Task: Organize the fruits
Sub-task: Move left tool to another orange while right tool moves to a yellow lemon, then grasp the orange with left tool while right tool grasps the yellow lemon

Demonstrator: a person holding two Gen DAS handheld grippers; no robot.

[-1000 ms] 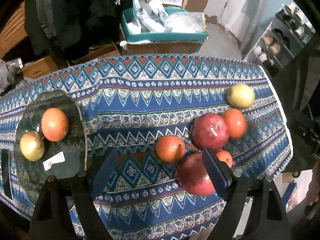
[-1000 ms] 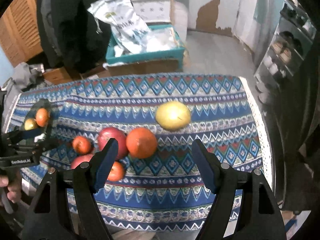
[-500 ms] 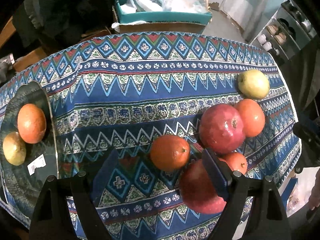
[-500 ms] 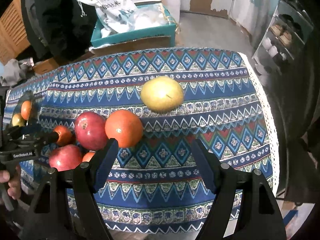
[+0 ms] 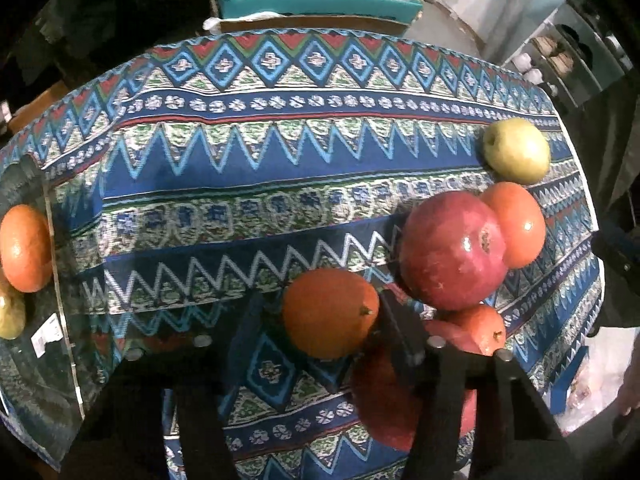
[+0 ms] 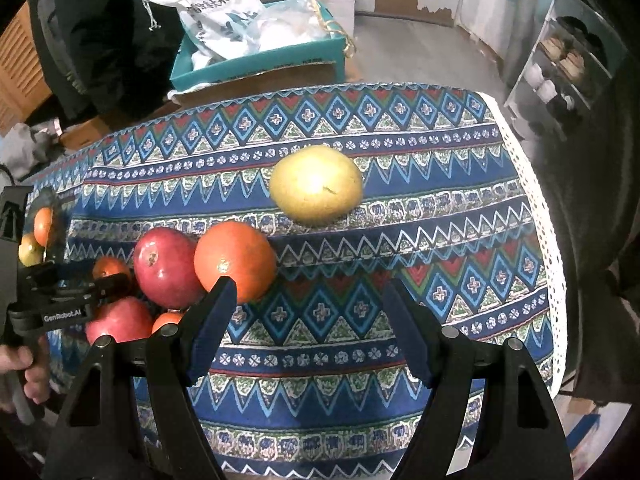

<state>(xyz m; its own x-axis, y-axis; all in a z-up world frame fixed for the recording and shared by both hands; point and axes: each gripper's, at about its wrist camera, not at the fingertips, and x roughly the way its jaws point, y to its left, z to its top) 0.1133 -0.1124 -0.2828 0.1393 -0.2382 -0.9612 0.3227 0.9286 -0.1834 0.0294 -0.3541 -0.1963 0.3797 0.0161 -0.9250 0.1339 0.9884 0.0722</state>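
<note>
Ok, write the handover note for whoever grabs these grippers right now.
Left gripper: jaws have just been closing onto the gripped orange, down at the tablecloth.
Right gripper: open, empty, above the cloth beside the big orange.
Done: plated orange and plated yellow fruit on the glass plate, far left.
Left: gripped orange, two red fruits, big orange, small orange, loose yellow fruit.
</note>
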